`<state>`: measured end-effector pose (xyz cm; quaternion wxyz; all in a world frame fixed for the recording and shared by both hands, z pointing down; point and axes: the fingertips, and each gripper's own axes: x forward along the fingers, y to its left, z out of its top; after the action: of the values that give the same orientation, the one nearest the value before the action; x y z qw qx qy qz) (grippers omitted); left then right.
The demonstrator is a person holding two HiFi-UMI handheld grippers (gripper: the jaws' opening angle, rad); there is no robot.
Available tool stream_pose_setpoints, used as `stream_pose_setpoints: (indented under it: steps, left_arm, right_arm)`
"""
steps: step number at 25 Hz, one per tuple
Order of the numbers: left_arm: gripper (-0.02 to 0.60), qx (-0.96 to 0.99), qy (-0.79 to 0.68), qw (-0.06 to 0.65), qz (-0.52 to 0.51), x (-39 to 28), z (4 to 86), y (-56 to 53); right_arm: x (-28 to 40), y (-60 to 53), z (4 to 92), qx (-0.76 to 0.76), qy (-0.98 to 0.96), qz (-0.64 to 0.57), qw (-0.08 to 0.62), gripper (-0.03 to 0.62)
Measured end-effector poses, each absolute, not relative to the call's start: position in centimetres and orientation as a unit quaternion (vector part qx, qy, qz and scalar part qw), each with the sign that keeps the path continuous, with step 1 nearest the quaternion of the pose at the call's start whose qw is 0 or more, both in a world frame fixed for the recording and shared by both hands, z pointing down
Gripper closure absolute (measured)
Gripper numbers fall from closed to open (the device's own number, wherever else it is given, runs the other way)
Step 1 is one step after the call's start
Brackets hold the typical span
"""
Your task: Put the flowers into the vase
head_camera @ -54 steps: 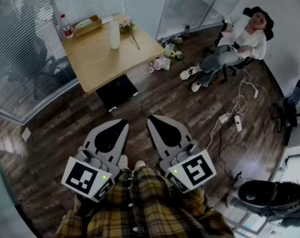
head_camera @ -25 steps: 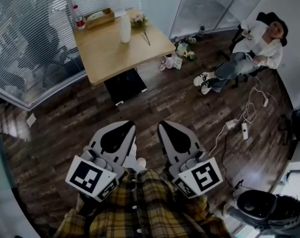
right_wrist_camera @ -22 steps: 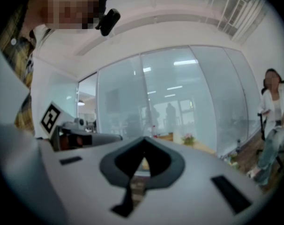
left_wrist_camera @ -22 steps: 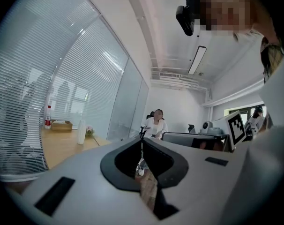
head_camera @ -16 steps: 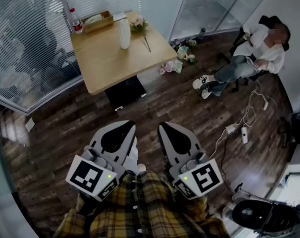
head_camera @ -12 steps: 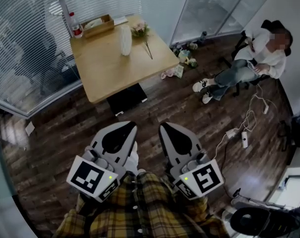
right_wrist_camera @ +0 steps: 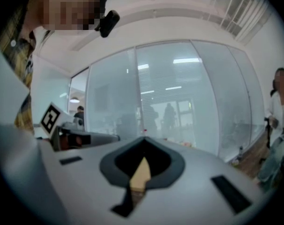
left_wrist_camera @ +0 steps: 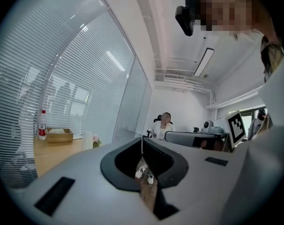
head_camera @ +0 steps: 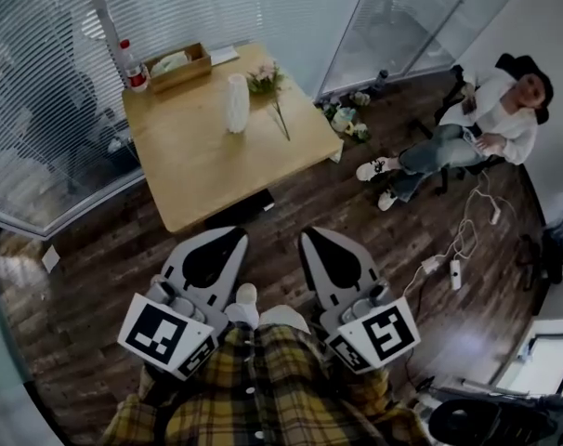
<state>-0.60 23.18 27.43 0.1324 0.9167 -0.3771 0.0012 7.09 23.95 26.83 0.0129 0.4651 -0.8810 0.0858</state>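
Pink flowers (head_camera: 266, 79) lie well beyond closed fingers (head_camera: 330, 260).

in the head view my hands are hidden under the grey shells of my left gripper (head_camera: 235, 234) and my right gripper (head_camera: 309, 234), and my yellow plaid shirt (head_camera: 263, 388) is cut off by the bottom edge. the pale pink flowers (head_camera: 266, 78) on the light wooden table (head_camera: 198, 165) are too small to count their stems. i cannot make out what lies in the shallow wooden box (head_camera: 175, 64), nor what the pale bundle (head_camera: 342, 119) on the floor is. a dark round object (head_camera: 472, 423) is cut by the lower right edge. in my left gripper view the tall white vase (left_wrist_camera: 88, 139) is half hidden behind my own shell. in my right gripper view the figures behind the frosted glass wall (right_wrist_camera: 170, 116) are blurred, and the seated person in white (right_wrist_camera: 278, 111) is cut by the right edge.
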Motion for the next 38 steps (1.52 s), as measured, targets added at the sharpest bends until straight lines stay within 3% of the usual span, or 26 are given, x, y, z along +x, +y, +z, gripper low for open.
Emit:
stream_pose_setpoints:
  steps: [10,27,38]
  left_arm:
    - [0.558,0.907,-0.396,0.145,0.01,0.2,28.3,17.1]
    - [0.558,0.835,-0.532,0.138,-0.023,8.9,27.2,5.1]
    - [0.558,0.771,-0.619,0.15,-0.012,6.5,28.3,3.8]
  right_arm:
    - [9.7,17.5,27.7,0.467,-0.878,0.104,0.016,0.58]
    - [19.8,3.5,26.5,0.34,-0.936,0.085,0.036,0.58]
    - [18.8,-0.3,28.8,0.262,-0.957,0.12,0.041,0.58]
